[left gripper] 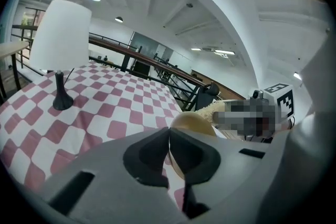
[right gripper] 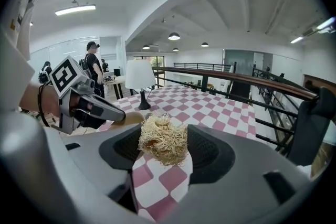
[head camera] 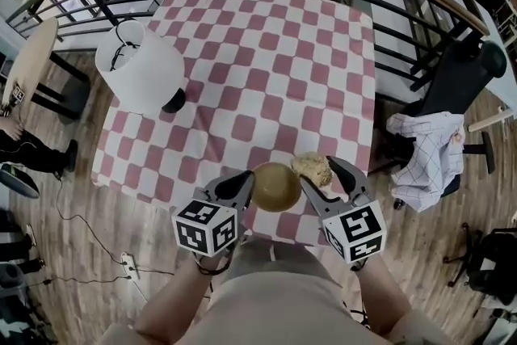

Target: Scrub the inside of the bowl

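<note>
The left gripper (head camera: 247, 182) is pinching the left rim of the tan bowl (head camera: 277, 187) between jaws drawn almost fully together, and the bowl is sitting over the near edge of the red-and-white checked table (head camera: 266, 52). The right gripper (head camera: 327, 175) is clamping a straw-coloured fibre scrubber (head camera: 312, 168) just beside the bowl's right rim. A white lamp (head camera: 141, 65) is standing well apart, toward the table's far left.

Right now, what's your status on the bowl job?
Left gripper shut on bowl rim. Right gripper shut on scrubber, beside the bowl, not inside. Lamp far off; nothing in the way.
</note>
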